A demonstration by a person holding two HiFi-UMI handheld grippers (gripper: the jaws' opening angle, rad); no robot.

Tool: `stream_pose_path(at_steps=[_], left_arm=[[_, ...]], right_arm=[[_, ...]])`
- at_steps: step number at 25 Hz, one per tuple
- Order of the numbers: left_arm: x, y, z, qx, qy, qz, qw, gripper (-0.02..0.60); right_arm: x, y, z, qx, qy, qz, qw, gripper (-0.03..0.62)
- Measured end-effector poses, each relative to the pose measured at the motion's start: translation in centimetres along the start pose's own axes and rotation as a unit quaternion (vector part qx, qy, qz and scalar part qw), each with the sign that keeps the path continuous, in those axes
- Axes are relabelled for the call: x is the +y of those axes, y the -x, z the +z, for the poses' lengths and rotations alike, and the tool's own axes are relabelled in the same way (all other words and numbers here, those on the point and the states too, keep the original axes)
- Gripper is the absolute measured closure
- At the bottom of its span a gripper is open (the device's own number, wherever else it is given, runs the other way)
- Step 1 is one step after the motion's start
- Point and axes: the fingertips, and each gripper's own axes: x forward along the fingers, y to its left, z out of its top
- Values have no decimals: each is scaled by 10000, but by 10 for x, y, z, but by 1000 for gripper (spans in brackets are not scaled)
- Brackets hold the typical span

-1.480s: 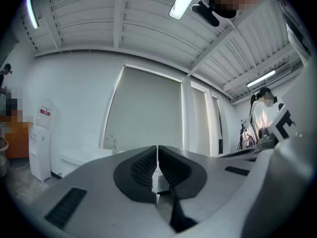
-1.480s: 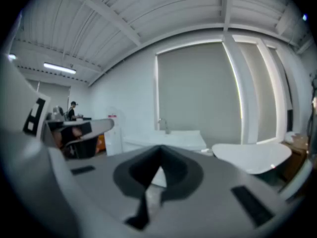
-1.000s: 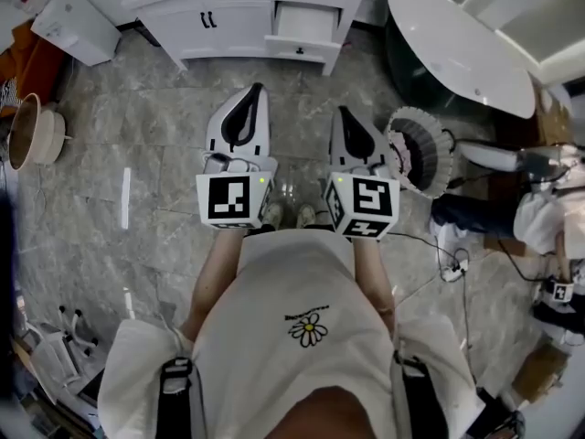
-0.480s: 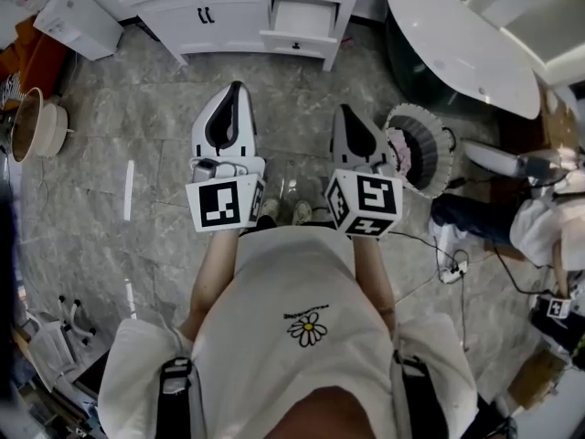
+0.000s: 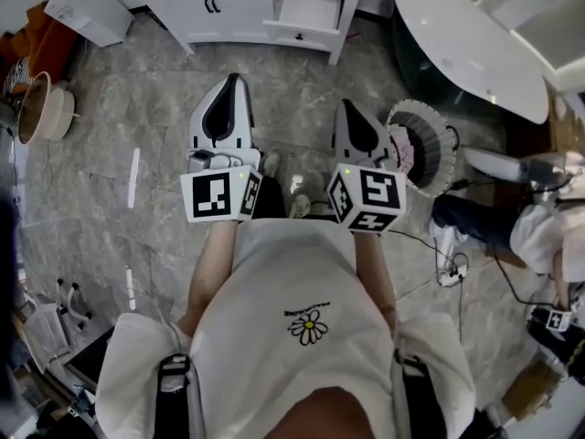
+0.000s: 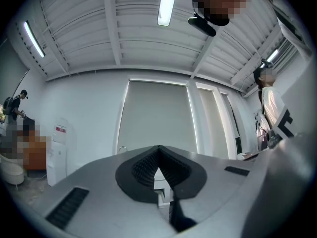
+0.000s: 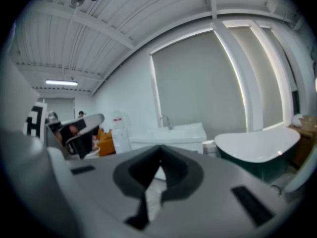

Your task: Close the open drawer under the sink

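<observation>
A white vanity cabinet [image 5: 228, 12] stands at the far edge of the head view. Its right-hand drawer [image 5: 304, 33] is pulled out, with a small dark knob on its front. My left gripper [image 5: 236, 80] and right gripper [image 5: 346, 107] are held side by side over the grey floor, pointing at the cabinet and well short of it. Both are shut with nothing between the jaws. In the left gripper view the left gripper [image 6: 158, 148] has its tips together. The right gripper [image 7: 159, 148] points at the vanity [image 7: 171, 135] and its faucet [image 7: 164, 120].
A white oval bathtub [image 5: 466, 48] lies to the right of the cabinet. A round ribbed basket [image 5: 416, 149] sits beside my right gripper. A beige bowl [image 5: 41, 108] and a white box [image 5: 82, 7] are at the left. A person [image 5: 539, 218] and cables [image 5: 448, 263] are at the right.
One foot has stepped forward and the cabinet sits slightly higher in the head view. The left gripper has shifted a little left. Both grippers stay shut.
</observation>
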Motion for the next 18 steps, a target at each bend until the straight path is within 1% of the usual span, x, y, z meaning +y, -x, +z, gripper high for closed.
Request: stream_pose_path(at_steps=[4, 9, 11, 14, 18], left_arm=[[-11, 0, 1, -81, -23, -131, 9999, 561], [-11, -6, 1, -227, 89, -249, 9994, 561], [-5, -12, 5, -328, 114, -263, 9991, 561], [5, -28, 4, -405, 174, -269, 9987, 561], [18, -46, -6, -372, 272, -224, 9987, 561]], right_arm=[[-5, 7, 2, -128, 146, -74, 9998, 566], [-1, 0, 9, -307, 257, -55, 9992, 566], [4, -7, 15, -350, 496, -15, 9982, 566], [11, -22, 24, -403, 995, -30, 9942, 566], [15, -43, 23, -322, 1120, -13, 9932, 565]])
